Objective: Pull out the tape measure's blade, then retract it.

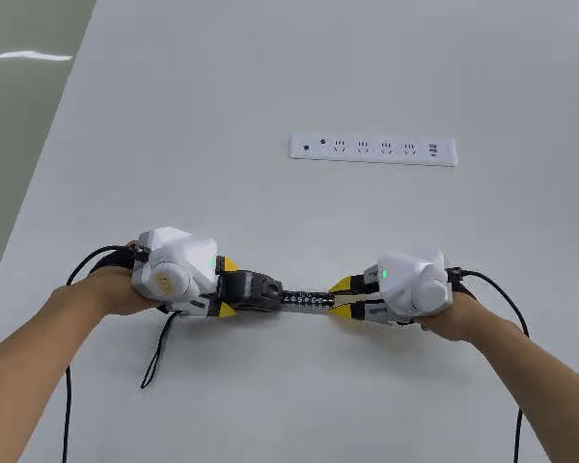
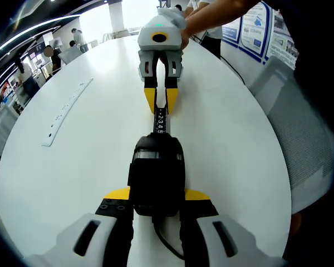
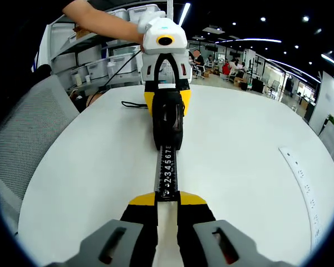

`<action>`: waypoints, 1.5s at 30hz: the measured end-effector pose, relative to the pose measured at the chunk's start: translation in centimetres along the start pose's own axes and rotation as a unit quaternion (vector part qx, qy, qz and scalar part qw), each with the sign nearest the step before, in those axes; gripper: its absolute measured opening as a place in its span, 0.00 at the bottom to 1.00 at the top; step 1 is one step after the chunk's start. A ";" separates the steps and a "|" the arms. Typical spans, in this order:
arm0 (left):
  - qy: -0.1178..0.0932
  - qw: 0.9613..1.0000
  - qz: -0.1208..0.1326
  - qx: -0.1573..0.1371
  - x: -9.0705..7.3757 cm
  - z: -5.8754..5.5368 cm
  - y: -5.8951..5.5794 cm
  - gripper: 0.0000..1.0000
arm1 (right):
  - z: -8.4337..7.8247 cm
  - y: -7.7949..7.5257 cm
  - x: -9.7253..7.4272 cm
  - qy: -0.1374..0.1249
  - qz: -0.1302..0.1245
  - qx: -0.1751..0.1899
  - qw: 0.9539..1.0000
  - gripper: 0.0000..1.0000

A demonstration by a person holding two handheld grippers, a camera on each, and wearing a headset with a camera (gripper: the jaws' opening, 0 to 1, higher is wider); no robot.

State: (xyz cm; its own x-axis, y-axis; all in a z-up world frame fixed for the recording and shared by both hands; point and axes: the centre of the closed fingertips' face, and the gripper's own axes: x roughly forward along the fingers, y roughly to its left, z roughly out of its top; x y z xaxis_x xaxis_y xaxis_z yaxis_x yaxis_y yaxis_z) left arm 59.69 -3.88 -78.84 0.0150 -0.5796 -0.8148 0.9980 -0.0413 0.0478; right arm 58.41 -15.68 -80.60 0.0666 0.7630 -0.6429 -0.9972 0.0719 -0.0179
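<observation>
**Blade a short way out, both claws clamped: draw straight and level**

Nearest me, the black wrist cord (image 1: 159, 352) of the tape measure (image 2: 156, 172) trails loose on the table behind the left gripper (image 2: 156, 194). I judge it is clear of the work.

The left gripper is closed on the black tape measure, with a yellow tip on each flank. The tape measure sits on the table between my two hands, low in the head view. Facing it, the right gripper (image 3: 167, 200) has its jaws pinched narrow on the free end of the blade (image 3: 167, 167). A short run of numbered blade spans the gap, flat and straight, with low numerals showing.

Judgement: the extension is barely begun.
- **Pull:** I'd anchor the left and carry the right straight away along the blade's own line, level with the table, so the blade neither twists nor kinks at the mouth.
- **Risk:** the right grip is on thin, slick metal, and a slip would likely let the spring snap the blade home.
- **Return:** I'd walk the right back toward the tape measure at a controlled pace rather than let go.

The table (image 1: 270, 77) is white, matt and smooth. A white power strip (image 1: 372, 149) lies farther out, well apart from the line of pull.

Beyond the edge there is a grey mesh chair (image 3: 28, 144) and shelving (image 3: 100, 61) with bins. Farther off is an open office with ceiling lights and people in the distance.
</observation>
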 end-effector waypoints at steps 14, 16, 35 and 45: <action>0.000 1.000 0.000 -0.001 0.0 0.0 0.0 0.27 | -0.5 -0.1 -0.7 0.002 -0.003 -0.005 1.000 0.10; 0.000 1.000 0.000 -0.001 0.0 0.0 0.0 0.27 | -0.6 -0.1 -0.7 0.003 -0.003 -0.006 1.000 0.10; 0.003 1.000 -0.002 0.000 0.0 0.1 0.0 0.27 | -1.3 -0.1 -1.7 0.006 -0.003 -0.007 1.000 0.10; 0.004 1.000 -0.001 0.001 0.0 0.1 0.0 0.27 | -1.8 -0.1 -2.3 0.008 -0.002 -0.003 1.000 0.10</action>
State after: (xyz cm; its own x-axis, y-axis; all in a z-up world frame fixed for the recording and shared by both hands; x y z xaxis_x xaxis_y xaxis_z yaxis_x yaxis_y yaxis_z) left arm 59.68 -3.95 -78.81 0.0125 -0.5725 -0.8198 0.9980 -0.0440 0.0460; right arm 58.27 -18.58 -80.51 0.0697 0.7523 -0.6551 -0.9972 0.0707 -0.0249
